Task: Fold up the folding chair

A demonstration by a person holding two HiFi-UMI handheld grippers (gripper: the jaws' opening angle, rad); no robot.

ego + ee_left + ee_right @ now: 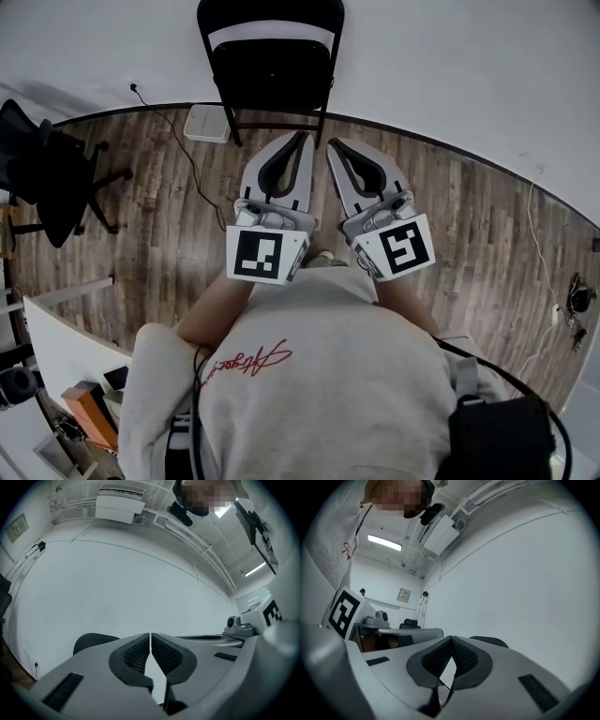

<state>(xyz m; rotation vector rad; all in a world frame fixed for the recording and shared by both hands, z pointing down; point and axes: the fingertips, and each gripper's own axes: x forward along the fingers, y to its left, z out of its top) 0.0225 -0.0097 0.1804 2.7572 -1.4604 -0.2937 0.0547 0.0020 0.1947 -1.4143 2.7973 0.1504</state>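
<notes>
A black folding chair [271, 66] stands unfolded against the white wall, straight ahead of me in the head view. My left gripper [305, 138] and right gripper [332, 143] are held side by side just short of the chair's front legs, both shut with nothing between the jaws. In the left gripper view the left gripper [150, 634] shows its tips together, and the chair's dark backrest [91, 641] peeks over the left jaw. The right gripper [451, 638] is likewise shut in the right gripper view, with the backrest [490, 641] just behind it.
A black office chair [47, 169] stands at the left. A white box [206, 123] with a cable lies on the wooden floor beside the folding chair. A white desk [56, 352] with clutter sits at the lower left. Cables trail along the right wall [548, 281].
</notes>
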